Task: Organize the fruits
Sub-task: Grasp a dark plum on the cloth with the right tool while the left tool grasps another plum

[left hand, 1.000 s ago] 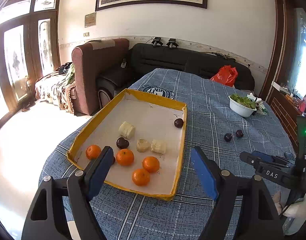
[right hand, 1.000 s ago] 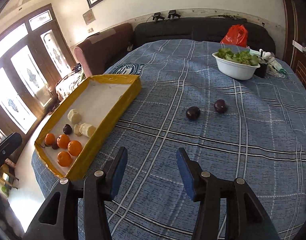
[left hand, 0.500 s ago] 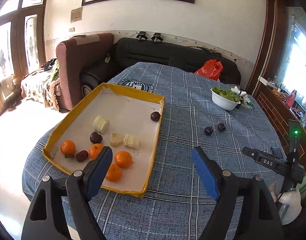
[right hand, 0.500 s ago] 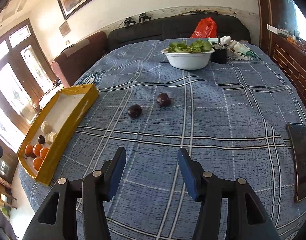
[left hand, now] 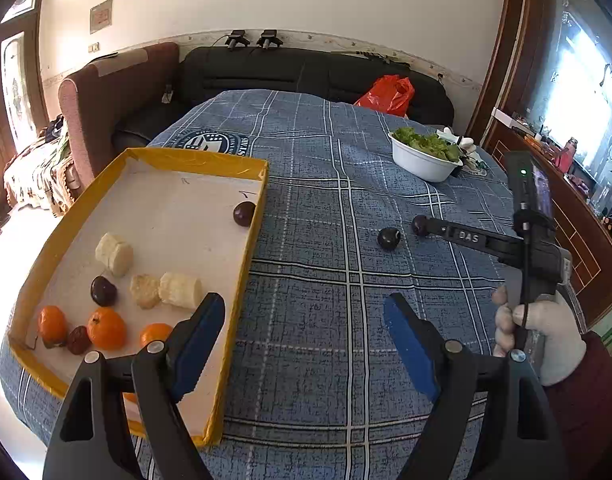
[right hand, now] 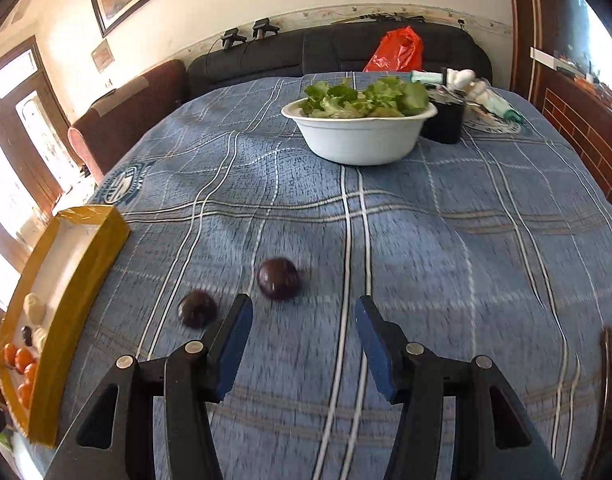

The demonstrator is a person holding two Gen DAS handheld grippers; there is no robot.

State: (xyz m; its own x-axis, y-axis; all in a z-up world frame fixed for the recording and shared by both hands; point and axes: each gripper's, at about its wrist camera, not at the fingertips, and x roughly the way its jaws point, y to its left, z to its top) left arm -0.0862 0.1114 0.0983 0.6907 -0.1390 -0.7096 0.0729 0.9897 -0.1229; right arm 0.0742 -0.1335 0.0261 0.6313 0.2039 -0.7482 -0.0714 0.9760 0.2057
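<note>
Two dark plums lie loose on the blue plaid cloth: one point(right hand: 278, 279) just ahead of my right gripper point(right hand: 302, 322), the other point(right hand: 198, 308) to its left. They also show in the left wrist view point(left hand: 389, 238) point(left hand: 419, 225). My right gripper is open and empty, low over the cloth. My left gripper point(left hand: 306, 320) is open and empty beside the yellow tray point(left hand: 250, 236), which holds several oranges point(left hand: 106, 328), banana pieces point(left hand: 180, 290), dark plums point(left hand: 244, 213) and a red date point(left hand: 79, 340).
A white bowl of lettuce point(right hand: 360, 136) stands at the far side of the table, with a black cup point(right hand: 442, 122) and small items beside it. A red bag point(right hand: 398, 50) lies on the black sofa. A phone lies at the right table edge point(right hand: 610, 360).
My right gripper has moved forward and down toward the two loose plums, which now lie just ahead of its fingers. My left gripper has swung right, away from the tray.
</note>
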